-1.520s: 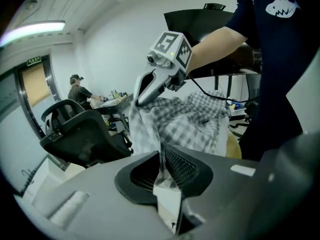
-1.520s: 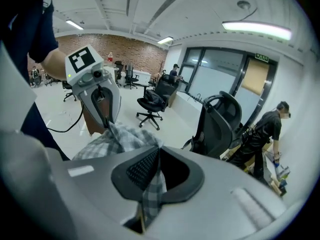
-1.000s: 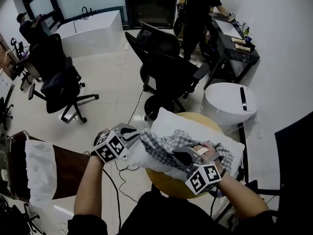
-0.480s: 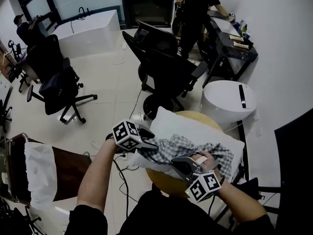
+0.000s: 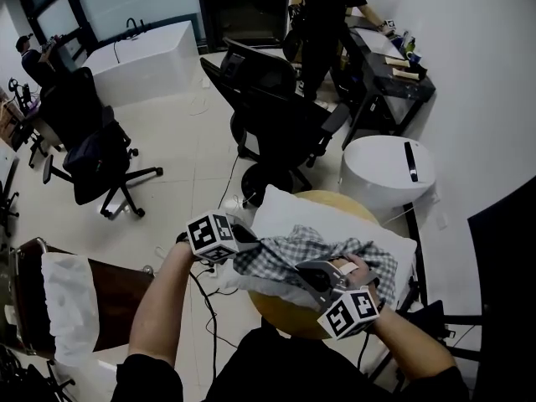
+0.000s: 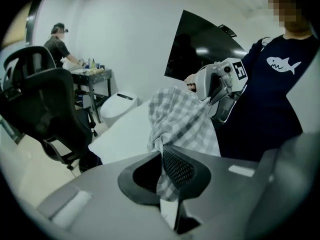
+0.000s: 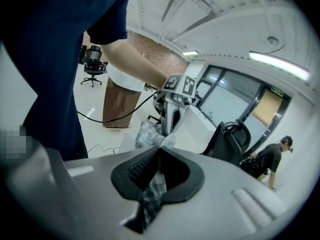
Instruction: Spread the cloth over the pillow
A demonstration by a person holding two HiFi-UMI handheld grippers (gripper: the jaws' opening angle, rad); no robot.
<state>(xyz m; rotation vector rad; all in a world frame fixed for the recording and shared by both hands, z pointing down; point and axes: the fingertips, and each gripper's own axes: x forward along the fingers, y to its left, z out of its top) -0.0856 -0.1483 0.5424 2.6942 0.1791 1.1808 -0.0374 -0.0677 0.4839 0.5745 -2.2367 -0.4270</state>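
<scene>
Over the last second the left tongs (image 5: pixel 251 242) opened wide, shifted right from the pillow's edge and snapped shut. They are now clamped on the left end of the grey-and-white checked cloth (image 5: pixel 322 248), and a fold of the fabric shows pinched between the pads. The right tongs (image 5: pixel 306 271) have stayed together on the cloth's near edge throughout. With both ends gripped, the cloth looks ready to be drawn apart. It is still bunched in a ridge on the white pillow (image 5: pixel 311 218), which lies on the round wooden desk (image 5: pixel 283 311) at lower centre of the frame. The left forearm rises from the lower left with its tongs pointing right. The right hand sits lower right, its tongs aimed up and left.
</scene>
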